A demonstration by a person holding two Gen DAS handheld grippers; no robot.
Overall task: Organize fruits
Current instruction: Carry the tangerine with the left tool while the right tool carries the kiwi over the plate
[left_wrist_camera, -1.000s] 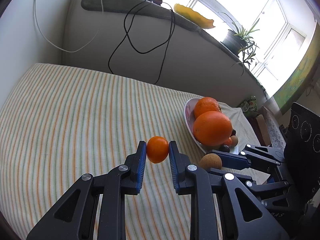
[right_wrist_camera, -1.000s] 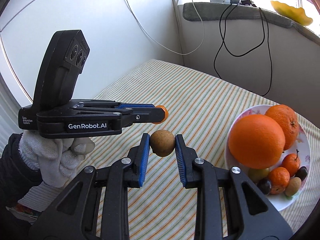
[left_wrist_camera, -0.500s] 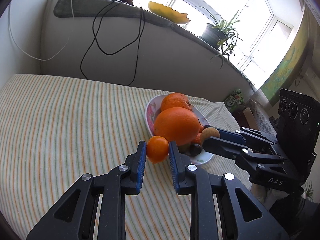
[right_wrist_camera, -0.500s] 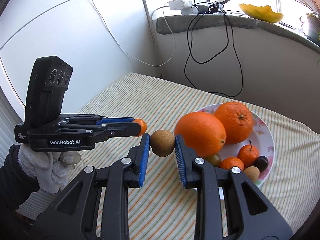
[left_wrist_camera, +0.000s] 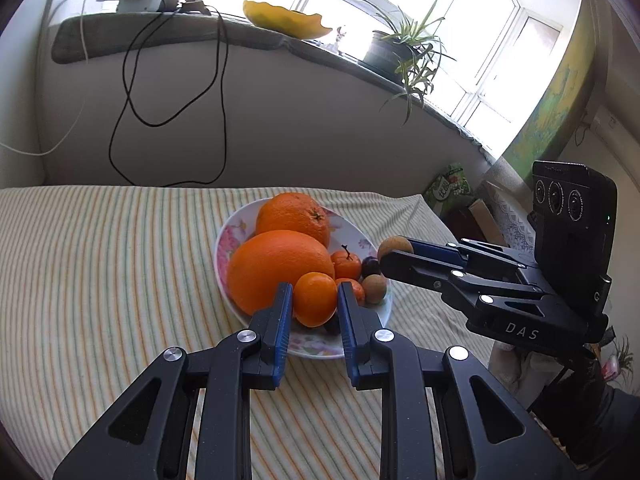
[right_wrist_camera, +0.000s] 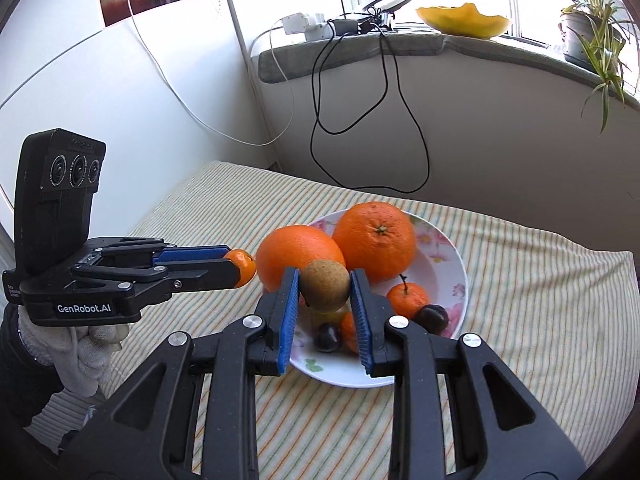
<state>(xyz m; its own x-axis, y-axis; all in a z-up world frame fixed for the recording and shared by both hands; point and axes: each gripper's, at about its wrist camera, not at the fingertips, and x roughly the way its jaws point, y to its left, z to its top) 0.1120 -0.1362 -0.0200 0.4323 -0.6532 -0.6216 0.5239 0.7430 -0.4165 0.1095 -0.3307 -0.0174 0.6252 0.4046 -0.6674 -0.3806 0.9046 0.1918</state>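
My left gripper (left_wrist_camera: 315, 305) is shut on a small orange mandarin (left_wrist_camera: 315, 298), held just above the near rim of a white flowered plate (left_wrist_camera: 224, 240). My right gripper (right_wrist_camera: 325, 295) is shut on a round brown fruit (right_wrist_camera: 325, 285) over the plate (right_wrist_camera: 448, 252). Two big oranges (left_wrist_camera: 280, 266) (right_wrist_camera: 374, 230), small mandarins (right_wrist_camera: 407, 298), dark cherries (right_wrist_camera: 432, 314) and a brown fruit (left_wrist_camera: 374, 289) lie on the plate. In the left wrist view the right gripper (left_wrist_camera: 394, 250) reaches in from the right; in the right wrist view the left gripper (right_wrist_camera: 242, 266) comes in from the left.
The plate stands on a striped cloth (left_wrist_camera: 100, 264) over a table by a wall. Black cables (left_wrist_camera: 128, 92) hang from a sill with a power strip (right_wrist_camera: 308, 26), a yellow bowl (right_wrist_camera: 464, 20) and a potted plant (left_wrist_camera: 404, 48). A gloved hand (right_wrist_camera: 80, 344) holds the left gripper.
Both grippers have moved across the cloth toward the plate with their fruit and now hover at it. Their grips have not changed.
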